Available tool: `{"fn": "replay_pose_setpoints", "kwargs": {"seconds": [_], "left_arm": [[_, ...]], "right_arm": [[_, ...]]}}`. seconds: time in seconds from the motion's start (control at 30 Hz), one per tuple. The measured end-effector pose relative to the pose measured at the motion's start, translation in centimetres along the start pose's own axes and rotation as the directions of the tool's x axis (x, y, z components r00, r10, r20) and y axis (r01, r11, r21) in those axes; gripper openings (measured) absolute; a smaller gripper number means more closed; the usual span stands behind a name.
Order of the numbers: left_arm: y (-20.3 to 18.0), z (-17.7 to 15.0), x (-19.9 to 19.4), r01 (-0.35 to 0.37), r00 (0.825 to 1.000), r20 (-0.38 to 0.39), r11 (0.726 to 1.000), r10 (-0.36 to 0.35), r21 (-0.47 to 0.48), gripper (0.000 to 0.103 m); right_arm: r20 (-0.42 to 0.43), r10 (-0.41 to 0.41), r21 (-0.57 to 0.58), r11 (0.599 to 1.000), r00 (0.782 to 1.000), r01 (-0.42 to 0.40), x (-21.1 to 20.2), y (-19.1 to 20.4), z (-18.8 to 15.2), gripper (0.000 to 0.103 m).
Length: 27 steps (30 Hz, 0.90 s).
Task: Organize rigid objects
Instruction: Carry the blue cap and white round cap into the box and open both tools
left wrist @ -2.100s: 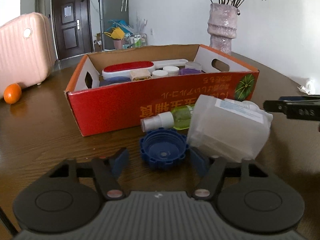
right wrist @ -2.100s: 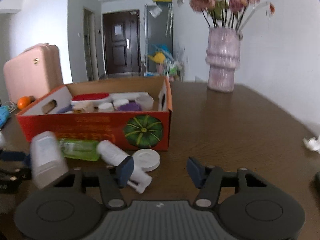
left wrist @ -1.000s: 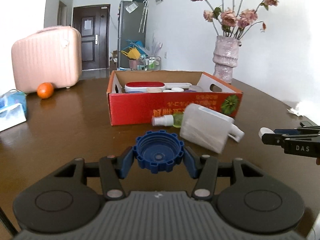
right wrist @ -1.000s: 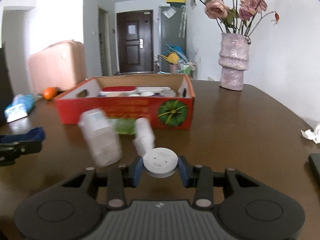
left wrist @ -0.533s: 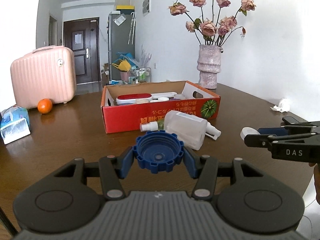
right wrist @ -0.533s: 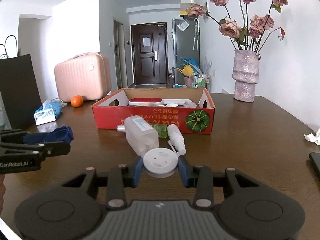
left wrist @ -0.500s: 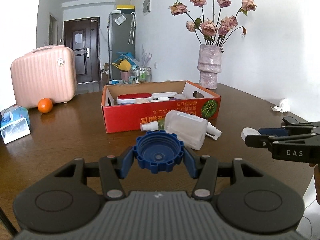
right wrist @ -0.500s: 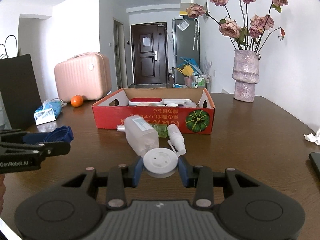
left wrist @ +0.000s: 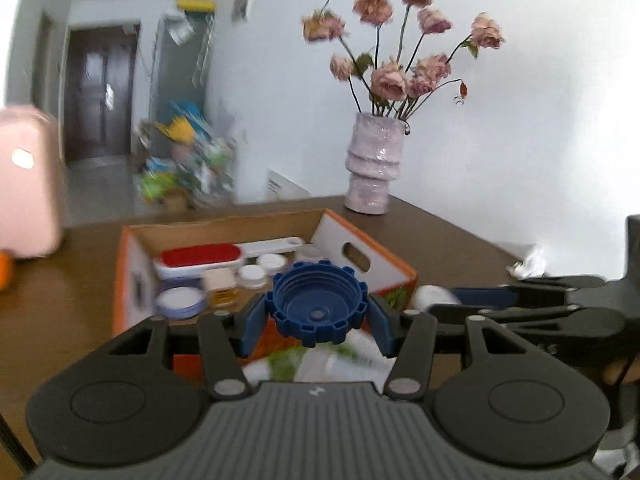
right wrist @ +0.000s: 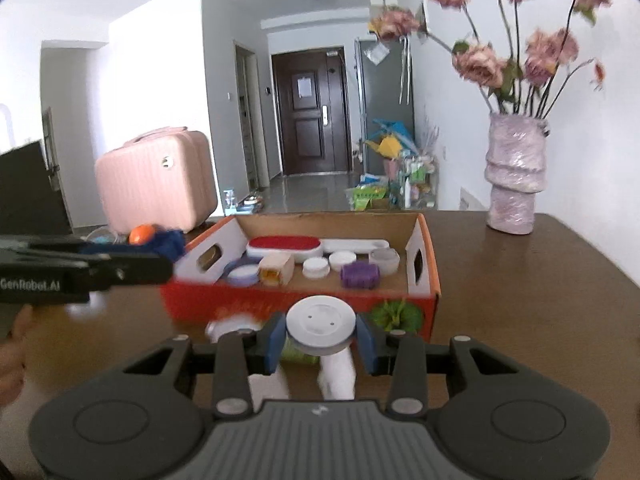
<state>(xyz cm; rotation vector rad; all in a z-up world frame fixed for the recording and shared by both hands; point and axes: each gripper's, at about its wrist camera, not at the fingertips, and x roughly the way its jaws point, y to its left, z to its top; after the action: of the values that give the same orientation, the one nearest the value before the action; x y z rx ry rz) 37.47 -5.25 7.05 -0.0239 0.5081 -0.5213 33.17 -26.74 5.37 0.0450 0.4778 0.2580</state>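
Observation:
My left gripper (left wrist: 318,326) is shut on a blue ridged cap (left wrist: 318,306) and holds it in the air above the front edge of the red cardboard box (left wrist: 128,264). My right gripper (right wrist: 321,338) is shut on a white round lid (right wrist: 321,320) and holds it in the air just before the same box (right wrist: 424,264). The box holds a red-topped case (right wrist: 284,245), small white jars (right wrist: 316,268), a purple cap (right wrist: 359,274) and a beige box (right wrist: 275,269). Bottles (right wrist: 336,376) lie on the table below both grippers, mostly hidden.
A vase of dried roses (right wrist: 514,184) stands on the dark wooden table (right wrist: 520,300) at the back right. A pink suitcase (right wrist: 156,184) and an orange (right wrist: 140,235) are at the back left. Crumpled paper (left wrist: 528,264) lies at the right.
Both grippers have risen and moved forward toward the box, each still carrying its cap. The box now looks closer and is seen from above.

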Motion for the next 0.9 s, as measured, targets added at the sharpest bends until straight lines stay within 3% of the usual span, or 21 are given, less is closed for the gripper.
{"fn": "replay_pose_setpoints", "kwargs": {"seconds": [0.07,0.2,0.33,0.43,0.6,0.73,0.9], "left_arm": [[0.7,1.8,3.7,0.013,0.999,-0.051,1.000,-0.013,-0.007,0.054],[2.5,3.9,10.7,0.000,0.987,-0.161,0.998,-0.009,-0.058,0.054],[3.3,4.2,16.6,-0.035,0.963,-0.267,0.998,0.022,-0.044,0.055],[4.1,3.9,19.0,-0.067,0.948,-0.315,0.997,0.050,-0.043,0.055],[4.4,3.7,21.1,-0.082,0.931,-0.361,0.995,0.054,-0.062,0.055],[4.2,3.8,21.0,-0.074,0.934,-0.354,0.995,0.047,-0.064,0.062],[3.8,4.6,19.3,-0.077,0.943,-0.328,0.996,0.057,-0.047,0.070]], "right_arm": [[-0.037,0.016,-0.009,1.000,0.999,-0.016,3.0,-1.1,2.0,0.038],[-0.134,-0.034,-0.081,0.996,0.990,0.023,9.2,-2.6,5.1,0.038],[-0.248,-0.063,-0.107,0.994,0.967,0.037,15.3,-4.2,6.3,0.038],[-0.306,-0.122,-0.196,0.979,0.944,0.063,18.3,-4.3,6.3,0.038],[-0.340,-0.177,-0.277,0.957,0.924,0.082,20.8,-3.8,5.6,0.036],[-0.334,-0.171,-0.284,0.956,0.927,0.074,21.0,-3.5,5.5,0.048],[-0.320,-0.165,-0.270,0.960,0.933,0.077,20.2,-3.6,6.1,0.048]]}}
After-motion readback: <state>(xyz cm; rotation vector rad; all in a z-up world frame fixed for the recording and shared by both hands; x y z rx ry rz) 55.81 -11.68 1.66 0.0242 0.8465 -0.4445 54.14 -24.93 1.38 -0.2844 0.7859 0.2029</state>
